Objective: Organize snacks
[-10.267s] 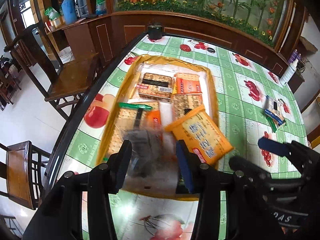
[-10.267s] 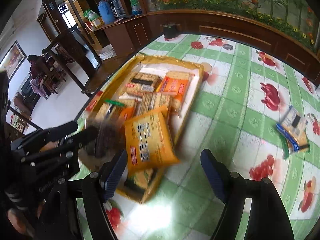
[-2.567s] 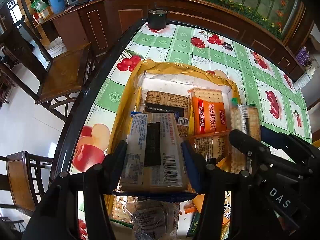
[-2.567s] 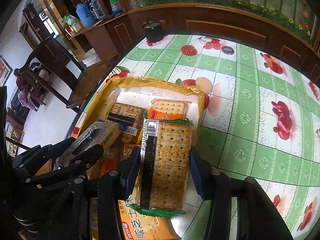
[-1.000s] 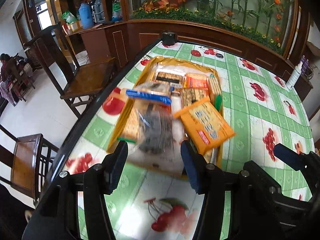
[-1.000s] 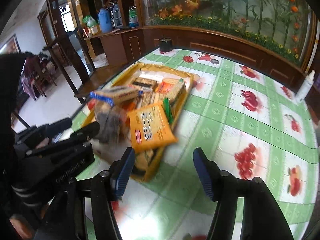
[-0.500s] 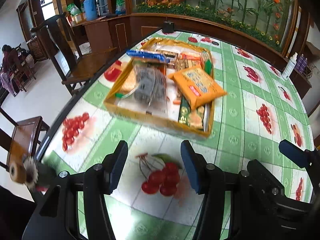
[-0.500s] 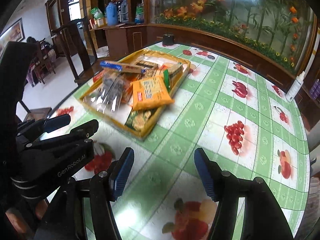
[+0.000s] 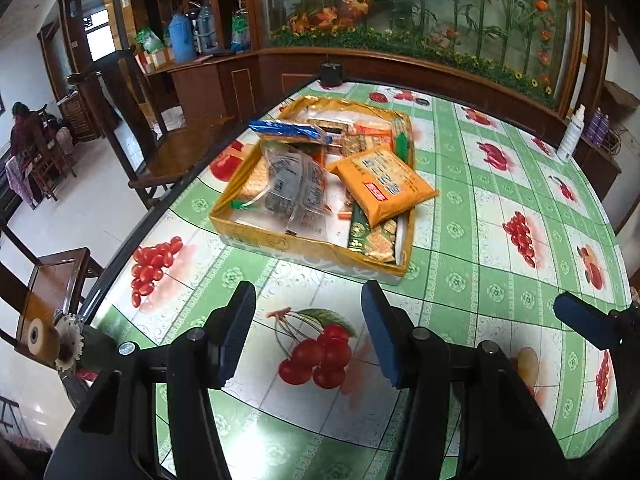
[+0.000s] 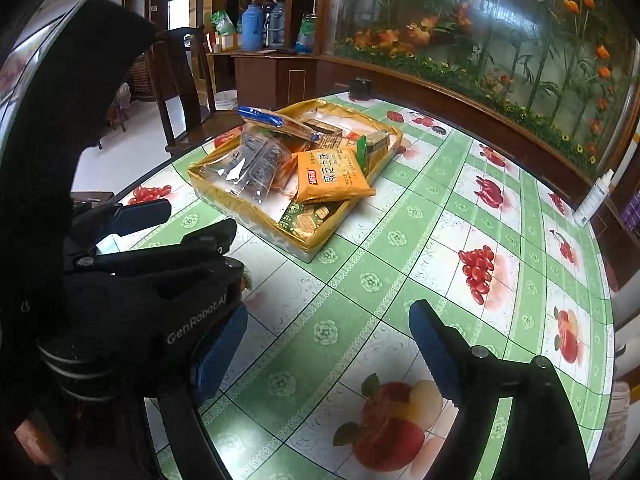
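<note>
A shallow yellow box (image 9: pixel 288 245) (image 10: pixel 256 216) full of snack packets stands on the fruit-patterned table. An orange cracker packet (image 9: pixel 384 184) (image 10: pixel 332 176) lies on top, overhanging the box's right side. A clear bag (image 9: pixel 292 188) (image 10: pixel 248 168) lies to its left, a blue-edged packet (image 9: pixel 288 130) (image 10: pixel 272 118) rests across the far part, and a green cracker packet (image 9: pixel 372 240) (image 10: pixel 306 214) lies at the near corner. My left gripper (image 9: pixel 308 332) and right gripper (image 10: pixel 328 344) are both open and empty, held back above the near table, well short of the box.
Wooden chairs (image 9: pixel 168 148) stand along the table's left edge. A white spray bottle (image 9: pixel 570 134) (image 10: pixel 594 196) stands at the far right. A dark cup (image 9: pixel 331 74) sits at the far end, before a wooden ledge with plants. The left gripper's body (image 10: pixel 152 276) shows in the right wrist view.
Both grippers have let go of their packets into the box and pulled back toward me. The box now looks smaller and farther away. The packets lie still.
</note>
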